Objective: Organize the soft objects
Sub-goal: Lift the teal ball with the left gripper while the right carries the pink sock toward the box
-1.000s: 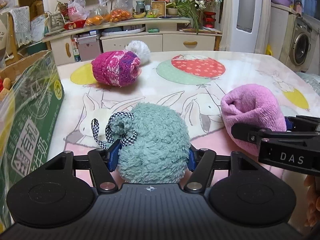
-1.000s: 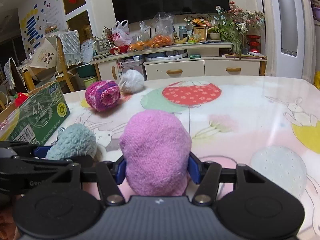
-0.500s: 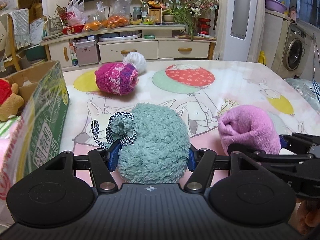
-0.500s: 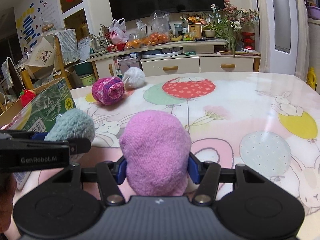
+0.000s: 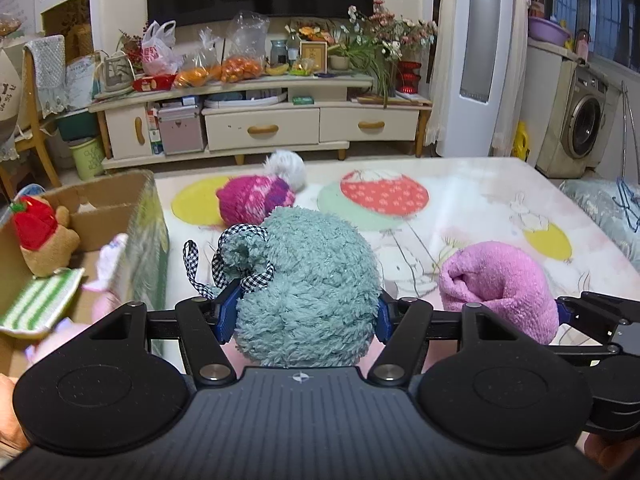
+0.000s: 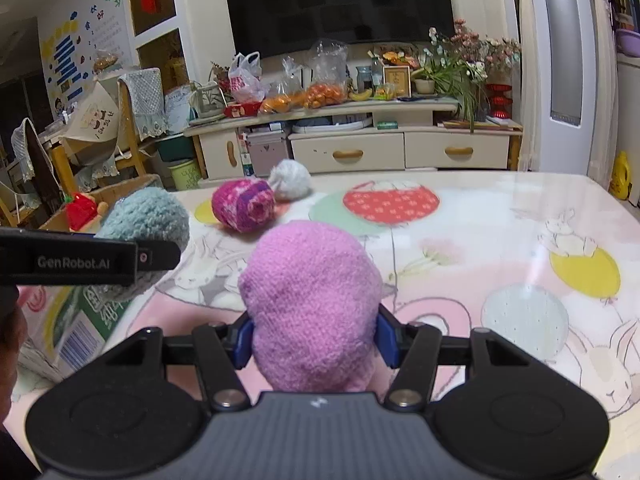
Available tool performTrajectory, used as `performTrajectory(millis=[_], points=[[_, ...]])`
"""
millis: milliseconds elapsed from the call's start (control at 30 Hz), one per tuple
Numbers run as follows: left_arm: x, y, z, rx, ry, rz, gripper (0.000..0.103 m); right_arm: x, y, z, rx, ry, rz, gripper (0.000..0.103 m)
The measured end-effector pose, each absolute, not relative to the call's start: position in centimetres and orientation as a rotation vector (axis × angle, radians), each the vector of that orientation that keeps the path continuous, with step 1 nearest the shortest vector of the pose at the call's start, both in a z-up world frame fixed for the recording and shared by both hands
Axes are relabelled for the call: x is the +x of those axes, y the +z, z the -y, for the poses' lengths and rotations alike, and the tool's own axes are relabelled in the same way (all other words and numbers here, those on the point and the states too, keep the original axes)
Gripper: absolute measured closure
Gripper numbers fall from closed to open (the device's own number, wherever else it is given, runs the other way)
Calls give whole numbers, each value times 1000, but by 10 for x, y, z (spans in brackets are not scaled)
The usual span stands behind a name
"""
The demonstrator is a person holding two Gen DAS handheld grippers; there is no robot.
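My left gripper (image 5: 302, 314) is shut on a fluffy teal hat (image 5: 308, 280) with a checked ribbon, held above the table beside the cardboard box (image 5: 120, 200). The teal hat also shows in the right wrist view (image 6: 148, 216). My right gripper (image 6: 314, 338) is shut on a pink knit hat (image 6: 312, 300), which also shows at the right of the left wrist view (image 5: 500, 284). A magenta knit hat (image 5: 256, 200) with a white pompom (image 5: 286, 166) lies on the table at the back.
The open cardboard box at the left holds a bear toy with a red hat (image 5: 40, 232) and a green striped cloth (image 5: 40, 300). The table (image 5: 460, 200) has a balloon-and-rabbit cover. A TV cabinet (image 5: 260, 120) stands behind it.
Both grippers have risen with their hats, and the left one has moved toward the box, whose inside now shows. The magenta hat has not moved.
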State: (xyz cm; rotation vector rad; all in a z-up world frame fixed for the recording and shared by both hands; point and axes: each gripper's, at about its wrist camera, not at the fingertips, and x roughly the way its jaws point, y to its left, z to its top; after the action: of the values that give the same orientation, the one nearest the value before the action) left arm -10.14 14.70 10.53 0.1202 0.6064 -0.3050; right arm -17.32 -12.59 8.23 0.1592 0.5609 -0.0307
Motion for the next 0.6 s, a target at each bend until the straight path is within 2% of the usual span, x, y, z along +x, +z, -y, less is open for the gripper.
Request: performTrajectory(millis=[600], points=[[-109, 142, -186, 81, -208, -502, 25, -160, 121, 93, 139, 44, -491, 45]])
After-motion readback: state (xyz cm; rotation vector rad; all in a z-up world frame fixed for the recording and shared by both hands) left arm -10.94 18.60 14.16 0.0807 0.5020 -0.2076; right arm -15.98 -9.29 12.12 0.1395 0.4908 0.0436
